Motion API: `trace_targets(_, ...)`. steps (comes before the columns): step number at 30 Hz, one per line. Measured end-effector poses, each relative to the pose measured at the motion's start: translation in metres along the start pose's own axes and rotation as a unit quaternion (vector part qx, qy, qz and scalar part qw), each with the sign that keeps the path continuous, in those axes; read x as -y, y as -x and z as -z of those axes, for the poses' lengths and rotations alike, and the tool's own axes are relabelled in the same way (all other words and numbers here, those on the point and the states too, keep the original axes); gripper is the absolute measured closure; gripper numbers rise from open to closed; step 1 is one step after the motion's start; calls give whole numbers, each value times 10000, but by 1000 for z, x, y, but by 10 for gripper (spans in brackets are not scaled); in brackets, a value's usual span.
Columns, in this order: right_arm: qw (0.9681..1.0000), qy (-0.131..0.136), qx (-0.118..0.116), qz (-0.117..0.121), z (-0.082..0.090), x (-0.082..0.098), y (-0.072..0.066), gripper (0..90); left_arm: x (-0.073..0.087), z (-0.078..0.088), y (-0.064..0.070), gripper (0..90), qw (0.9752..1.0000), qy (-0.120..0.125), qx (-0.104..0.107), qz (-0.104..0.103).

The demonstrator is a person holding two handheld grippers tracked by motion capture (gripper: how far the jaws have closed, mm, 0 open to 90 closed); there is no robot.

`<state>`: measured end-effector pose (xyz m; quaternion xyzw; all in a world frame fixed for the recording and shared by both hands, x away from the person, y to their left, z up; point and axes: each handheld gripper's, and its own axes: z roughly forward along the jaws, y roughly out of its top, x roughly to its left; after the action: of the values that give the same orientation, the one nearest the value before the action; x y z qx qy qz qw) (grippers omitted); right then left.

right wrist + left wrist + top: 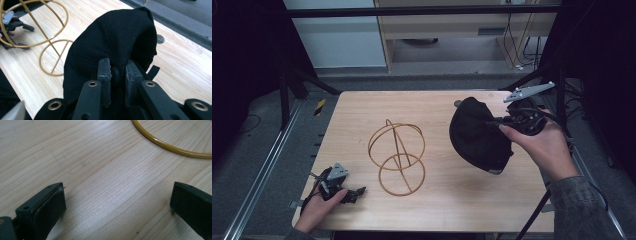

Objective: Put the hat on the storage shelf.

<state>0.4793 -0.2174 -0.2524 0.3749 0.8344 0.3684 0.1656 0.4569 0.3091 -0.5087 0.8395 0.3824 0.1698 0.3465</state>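
A black cap (477, 136) is pinched at a fold of its cloth by the right gripper (504, 121), whose fingers (103, 75) are pressed onto the fabric from both sides. The cap is held up off the table (447, 200), to the right of the gold wire stand (396, 157) and apart from it. The left gripper (354, 194) is rested on the table just left of the stand's base ring, its fingers (47, 205) spread with nothing but bare wood between them. So the pick-up appears done: the cap is gripped and raised. What seems left is to carry it over the stand's round top, lower it on, and let go; the stand is not yet touched.
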Motion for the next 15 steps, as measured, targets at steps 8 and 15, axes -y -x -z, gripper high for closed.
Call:
trace_targets(8, 9999, 116, -30, 49, 10, -10, -6, 781, 0, 0, 0, 0, 10000, 1, 0, 2)
trace_targets(15, 9997, 190, -115, 96, 12, -16, -12, 781, 0, 0, 0, 0, 10000, -2, 2, 4)
